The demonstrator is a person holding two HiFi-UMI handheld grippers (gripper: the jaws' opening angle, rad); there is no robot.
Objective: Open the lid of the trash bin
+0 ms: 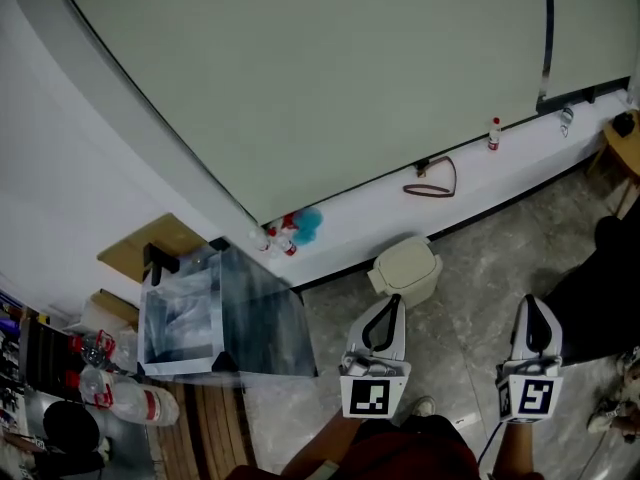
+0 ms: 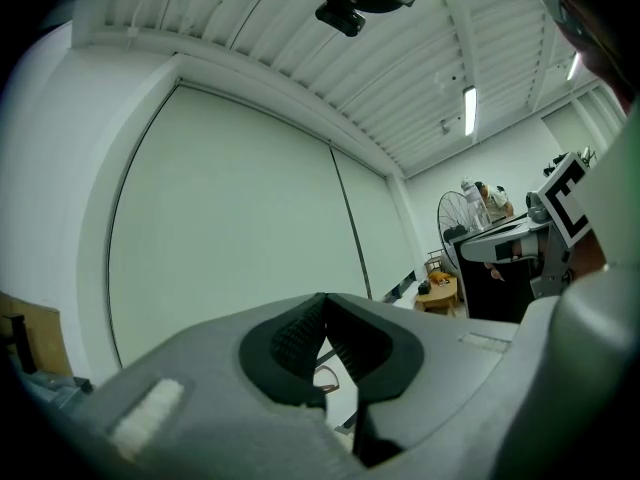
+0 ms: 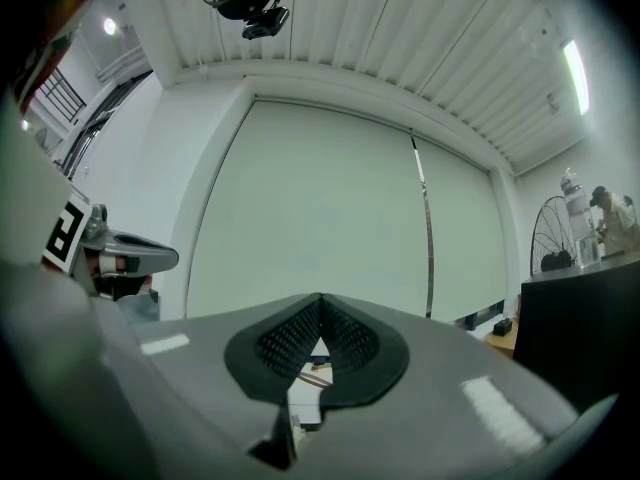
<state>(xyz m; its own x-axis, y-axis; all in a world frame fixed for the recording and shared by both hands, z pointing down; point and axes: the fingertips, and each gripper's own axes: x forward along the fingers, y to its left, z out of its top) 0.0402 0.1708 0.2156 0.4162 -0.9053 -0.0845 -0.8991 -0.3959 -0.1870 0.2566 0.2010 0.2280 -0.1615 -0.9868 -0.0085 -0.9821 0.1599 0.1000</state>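
A small beige trash bin [image 1: 405, 268] with its swing lid down stands on the grey floor against the white window ledge. My left gripper [image 1: 394, 299] is held level just short of the bin, its tip over the bin's near edge in the head view. Its jaws are shut with nothing between them, and the left gripper view [image 2: 322, 299] shows the ribbed pads meeting. My right gripper [image 1: 530, 301] hovers over bare floor to the right of the bin, apart from it, also shut and empty [image 3: 320, 299]. The bin does not show in either gripper view.
A clear plastic box [image 1: 200, 318] sits on a bench at the left, with plastic bottles [image 1: 125, 398] beside it. On the ledge lie a brown strap [image 1: 432, 182], a blue duster [image 1: 306, 224] and a small bottle [image 1: 494, 133]. A wooden stool [image 1: 626, 143] stands far right.
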